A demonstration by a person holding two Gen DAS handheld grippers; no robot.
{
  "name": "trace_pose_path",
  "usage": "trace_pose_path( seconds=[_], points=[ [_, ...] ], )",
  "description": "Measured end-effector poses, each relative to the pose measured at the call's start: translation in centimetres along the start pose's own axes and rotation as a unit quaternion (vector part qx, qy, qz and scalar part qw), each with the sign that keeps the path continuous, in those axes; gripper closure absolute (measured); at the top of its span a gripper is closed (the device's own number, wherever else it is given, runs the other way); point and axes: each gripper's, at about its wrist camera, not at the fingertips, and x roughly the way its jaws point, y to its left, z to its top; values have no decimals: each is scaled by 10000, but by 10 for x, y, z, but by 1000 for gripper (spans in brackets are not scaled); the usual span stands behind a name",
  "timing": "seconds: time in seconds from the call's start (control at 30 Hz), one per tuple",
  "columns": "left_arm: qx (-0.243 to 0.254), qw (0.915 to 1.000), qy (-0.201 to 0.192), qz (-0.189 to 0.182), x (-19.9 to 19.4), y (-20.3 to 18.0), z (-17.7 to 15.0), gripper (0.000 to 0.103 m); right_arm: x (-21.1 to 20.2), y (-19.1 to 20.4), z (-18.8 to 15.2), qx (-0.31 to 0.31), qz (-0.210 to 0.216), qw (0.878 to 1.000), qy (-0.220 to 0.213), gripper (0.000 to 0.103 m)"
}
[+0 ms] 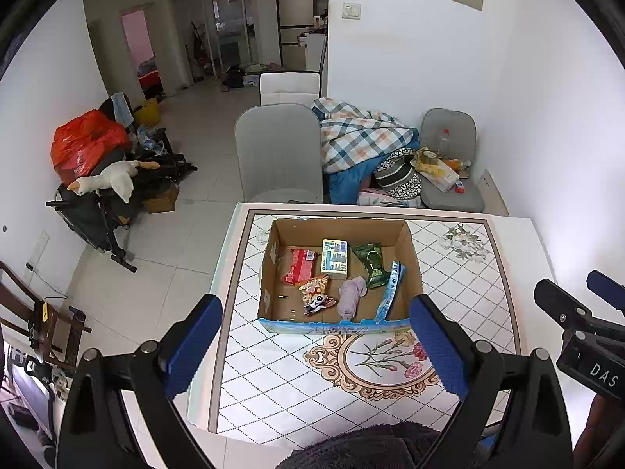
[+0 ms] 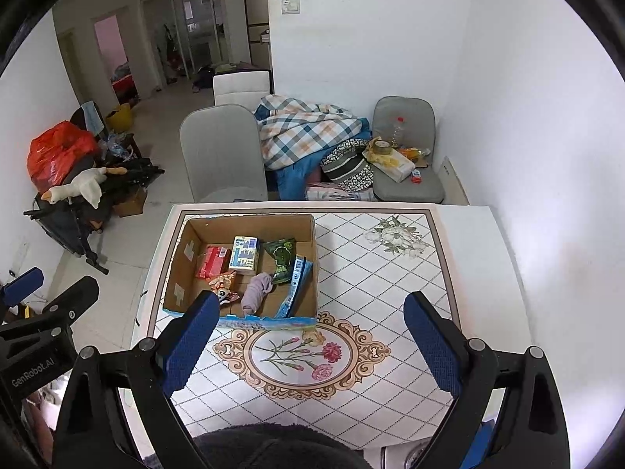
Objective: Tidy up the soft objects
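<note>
A cardboard box (image 1: 410,250) (image 2: 175,258) stands on the patterned table (image 1: 461,273) (image 2: 371,265). Inside lie a red packet (image 1: 299,265) (image 2: 213,261), a yellow-blue tissue pack (image 1: 334,257) (image 2: 244,256), a green packet (image 1: 370,264) (image 2: 280,257), a blue wrapper (image 1: 390,291) (image 2: 295,287), a panda snack packet (image 1: 316,295) (image 2: 224,287) and a rolled lilac cloth (image 1: 350,295) (image 2: 256,293). My left gripper (image 1: 316,346) is open and empty, held above the table's near edge. My right gripper (image 2: 312,346) is open and empty, to the right of the box.
A grey chair (image 1: 279,156) (image 2: 222,152) stands behind the table, with a plaid blanket (image 1: 359,133) (image 2: 308,125) and a cluttered second chair (image 1: 449,172) (image 2: 406,156) beside it. A stroller with a plush goose (image 1: 109,179) (image 2: 78,187) stands at the left wall.
</note>
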Motion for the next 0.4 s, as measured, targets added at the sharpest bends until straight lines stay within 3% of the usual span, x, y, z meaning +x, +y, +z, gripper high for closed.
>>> trace_pose_path(
  seconds=[0.4],
  points=[
    [-37, 10000, -29, -26, -3, -5, 4, 5, 0, -4, -2, 56, -24, 10000, -20, 6]
  ],
)
